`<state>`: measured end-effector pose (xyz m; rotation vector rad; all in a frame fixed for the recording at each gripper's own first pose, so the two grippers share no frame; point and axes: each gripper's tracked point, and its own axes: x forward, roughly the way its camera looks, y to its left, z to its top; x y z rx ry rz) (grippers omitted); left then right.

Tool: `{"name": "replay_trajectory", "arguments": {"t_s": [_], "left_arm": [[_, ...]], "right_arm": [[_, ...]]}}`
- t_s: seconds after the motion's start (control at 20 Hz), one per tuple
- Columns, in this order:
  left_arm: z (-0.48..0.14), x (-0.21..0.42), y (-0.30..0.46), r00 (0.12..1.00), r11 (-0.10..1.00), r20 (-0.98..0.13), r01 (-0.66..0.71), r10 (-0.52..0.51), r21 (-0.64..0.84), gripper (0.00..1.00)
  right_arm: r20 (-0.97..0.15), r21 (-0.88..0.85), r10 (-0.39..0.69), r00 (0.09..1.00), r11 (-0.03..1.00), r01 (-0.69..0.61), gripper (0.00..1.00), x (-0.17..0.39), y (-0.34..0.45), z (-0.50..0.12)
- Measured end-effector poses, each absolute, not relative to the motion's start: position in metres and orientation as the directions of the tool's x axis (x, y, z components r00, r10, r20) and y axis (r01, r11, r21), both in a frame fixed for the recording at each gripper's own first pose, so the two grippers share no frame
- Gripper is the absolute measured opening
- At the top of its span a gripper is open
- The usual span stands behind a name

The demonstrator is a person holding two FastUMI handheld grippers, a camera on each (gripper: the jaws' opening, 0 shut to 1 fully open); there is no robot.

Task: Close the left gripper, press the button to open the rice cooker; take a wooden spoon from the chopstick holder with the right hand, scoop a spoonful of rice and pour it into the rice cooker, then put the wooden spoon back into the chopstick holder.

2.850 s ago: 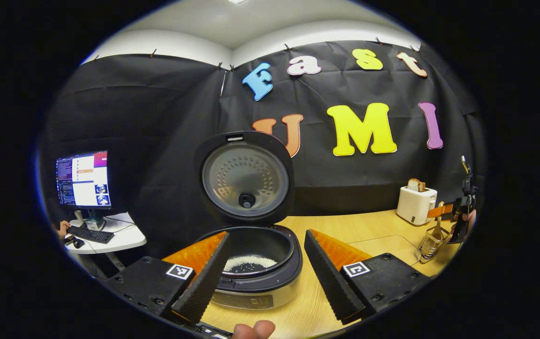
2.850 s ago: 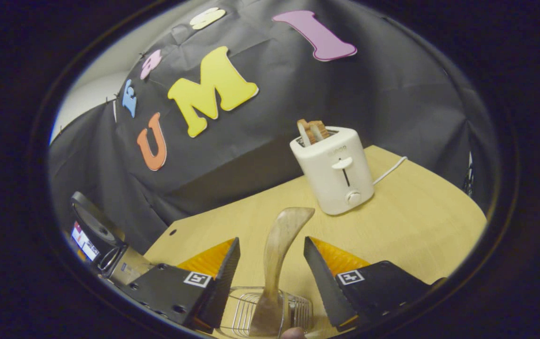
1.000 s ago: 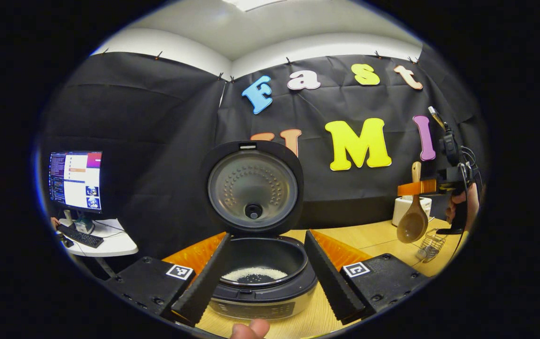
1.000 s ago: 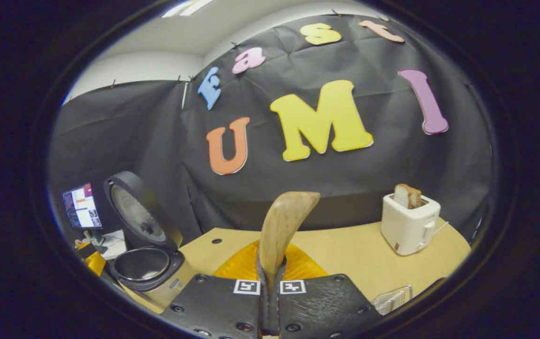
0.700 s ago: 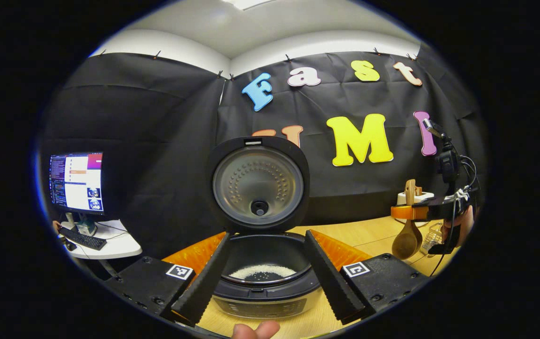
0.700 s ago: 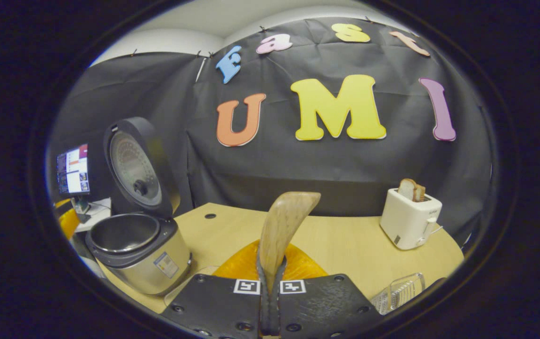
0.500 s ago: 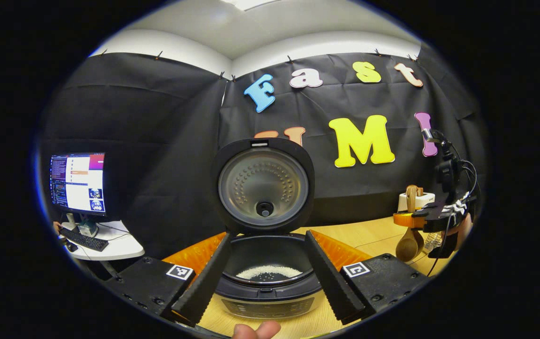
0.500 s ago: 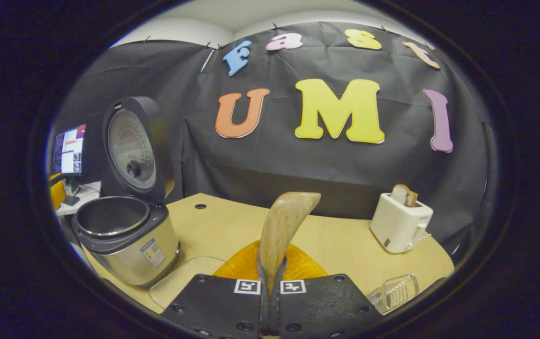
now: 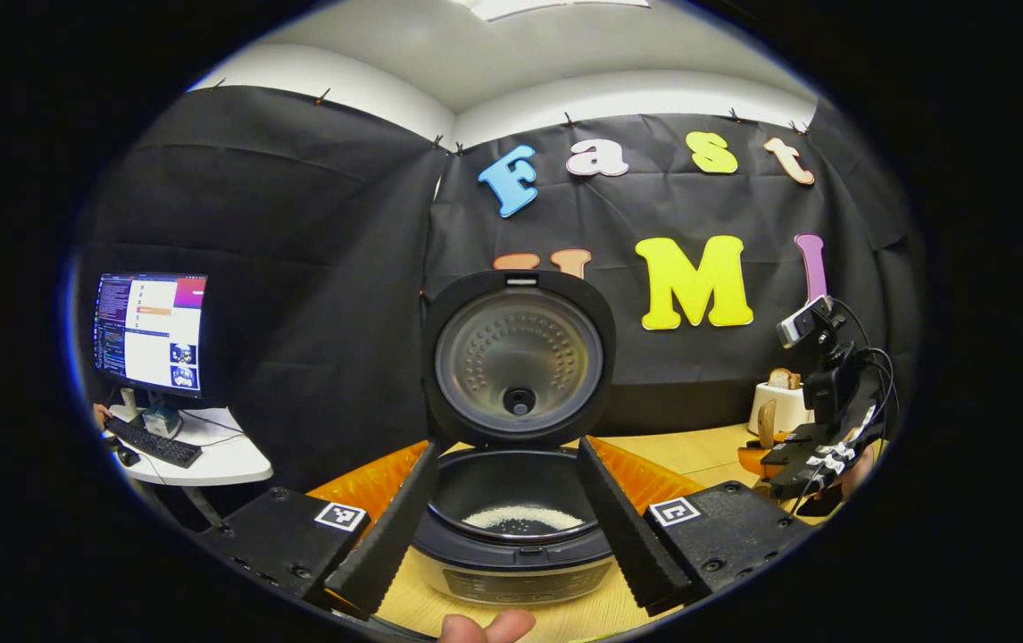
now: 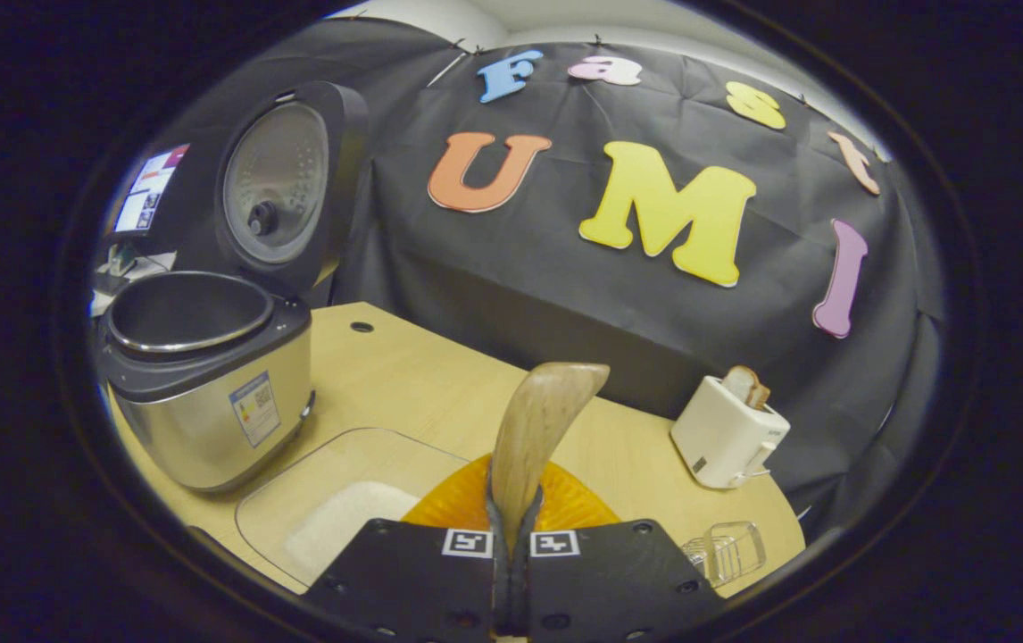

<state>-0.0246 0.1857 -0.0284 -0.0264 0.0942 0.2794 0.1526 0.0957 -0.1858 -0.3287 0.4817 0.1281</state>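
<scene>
Right gripper point(image 10: 511, 572): pinching the wooden spoon point(image 10: 534, 438) by its handle, fingers pressing together on it, bowl end pointing up and away.
Left gripper point(image 9: 503, 527): holding its fingers spread wide, framing the rice cooker point(image 9: 516, 500).
Rice cooker: sitting at the counter's point(image 10: 440, 384) left end, lid point(image 9: 519, 357) standing open, some rice lying in the pot.
Rice tray point(image 10: 342, 509): lying just near the cooker; probably a clear shallow dish.
Chopstick holder point(image 10: 726, 549): standing at the near right, close to a toaster point(image 10: 727, 438).
</scene>
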Motion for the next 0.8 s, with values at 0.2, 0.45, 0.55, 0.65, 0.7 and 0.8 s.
{"name": "replay_trajectory", "arguments": {"t_s": [0.2,0.45,0.55,0.65,0.7,0.8], "left_arm": [[-0.025,-0.03,0.192,0.953,0.956,-0.091,-0.292,0.291,-0.006,0.99],[-0.026,-0.03,0.19,0.955,0.96,-0.099,-0.281,0.279,-0.005,0.99],[-0.027,-0.031,0.191,0.955,0.96,-0.104,-0.279,0.278,0.008,0.95],[-0.027,-0.03,0.189,0.956,0.961,-0.105,-0.275,0.274,0.007,0.99],[-0.027,-0.031,0.189,0.957,0.962,-0.103,-0.273,0.272,0.007,0.99],[-0.026,-0.031,0.189,0.958,0.963,-0.099,-0.269,0.268,0.007,0.99]], "right_arm": [[-0.51,-0.192,0.099,0.854,0.955,-0.225,0.01,0.148,0.13,-0.199],[-0.551,0.009,0.169,0.817,0.98,-0.197,0.0,0.149,0.153,-0.208],[-0.555,0.132,0.208,0.805,0.978,-0.162,0.01,0.153,0.156,-0.209],[-0.557,0.248,0.239,0.795,0.962,-0.116,0.0,0.158,0.155,-0.207],[-0.553,0.301,0.25,0.795,0.95,-0.089,0.0,0.16,0.153,-0.205],[-0.534,0.398,0.276,0.799,0.916,-0.05,0.0,0.165,0.152,-0.199]]}}
